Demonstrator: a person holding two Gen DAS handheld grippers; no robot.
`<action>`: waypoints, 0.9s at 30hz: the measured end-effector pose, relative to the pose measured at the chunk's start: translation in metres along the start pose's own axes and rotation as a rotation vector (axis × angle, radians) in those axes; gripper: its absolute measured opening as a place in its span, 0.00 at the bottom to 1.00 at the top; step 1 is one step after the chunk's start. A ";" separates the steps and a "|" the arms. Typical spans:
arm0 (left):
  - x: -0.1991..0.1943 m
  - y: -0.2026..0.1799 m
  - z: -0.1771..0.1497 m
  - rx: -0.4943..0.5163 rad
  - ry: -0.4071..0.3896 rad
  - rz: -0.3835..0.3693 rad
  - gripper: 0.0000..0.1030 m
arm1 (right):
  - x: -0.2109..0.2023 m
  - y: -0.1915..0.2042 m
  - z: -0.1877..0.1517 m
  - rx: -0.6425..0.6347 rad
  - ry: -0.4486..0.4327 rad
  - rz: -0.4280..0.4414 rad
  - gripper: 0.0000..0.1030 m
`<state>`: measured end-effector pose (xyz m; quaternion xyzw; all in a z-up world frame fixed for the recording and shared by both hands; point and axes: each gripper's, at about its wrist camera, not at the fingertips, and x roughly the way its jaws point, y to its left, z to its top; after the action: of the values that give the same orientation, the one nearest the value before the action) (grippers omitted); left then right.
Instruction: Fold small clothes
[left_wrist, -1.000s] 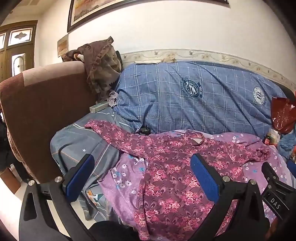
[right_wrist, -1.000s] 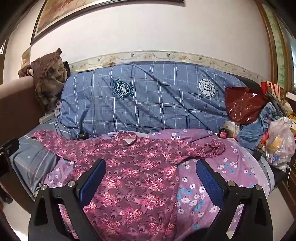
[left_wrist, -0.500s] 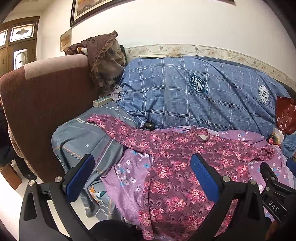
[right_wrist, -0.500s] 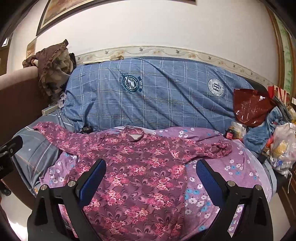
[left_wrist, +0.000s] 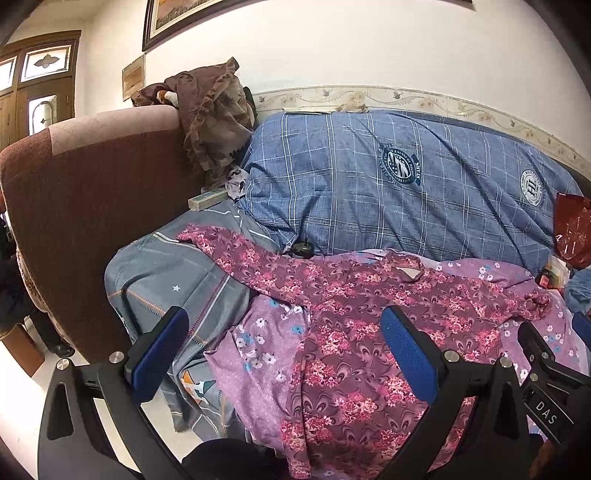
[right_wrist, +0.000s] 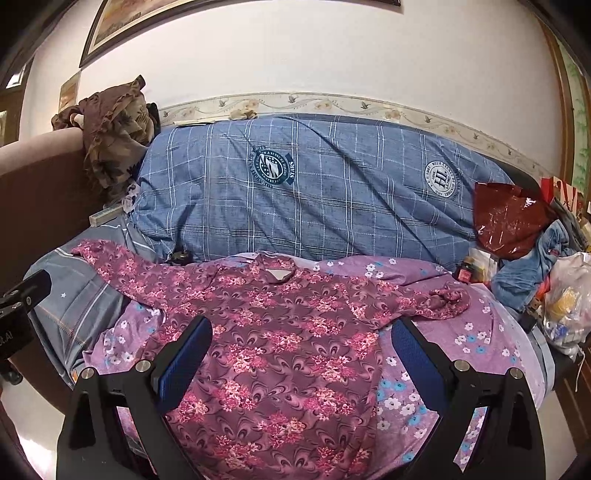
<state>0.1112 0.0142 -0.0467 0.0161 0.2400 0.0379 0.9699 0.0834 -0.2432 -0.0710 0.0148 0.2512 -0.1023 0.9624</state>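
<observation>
Shirt (right_wrist: 280, 354) spread flat on sofa (left_wrist: 92, 192), neckline toward blue cushion (right_wrist: 332, 192).
Left gripper (left_wrist: 280, 354) and right gripper (right_wrist: 295, 362) above shirt hem, apart from fabric; fingers (right_wrist: 184, 362) spread wide, holding nothing.

We see a blue checked quilt (right_wrist: 332, 206) lying along the wall, with two round crests printed on it. A brown frilled cloth (left_wrist: 218, 122) hangs over the brown sofa arm (left_wrist: 92, 199). At the right end sit a dark red plastic bag (right_wrist: 509, 218) and a white bag (right_wrist: 569, 299) (contents unclear). A lilac flowered sheet (right_wrist: 465, 332) covers the seat, and a framed picture (left_wrist: 173, 18) hangs above.
</observation>
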 end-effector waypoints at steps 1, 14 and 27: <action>0.001 0.000 0.000 0.001 0.003 0.000 1.00 | 0.001 0.000 -0.001 0.001 0.003 0.002 0.96; 0.012 -0.002 -0.003 0.006 0.025 0.005 1.00 | 0.012 0.002 -0.002 0.000 0.025 0.007 0.96; 0.025 -0.005 -0.005 0.012 0.048 0.014 1.00 | 0.024 0.002 -0.004 0.002 0.043 0.011 0.96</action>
<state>0.1307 0.0115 -0.0632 0.0228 0.2636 0.0435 0.9634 0.1026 -0.2453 -0.0862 0.0196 0.2718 -0.0969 0.9573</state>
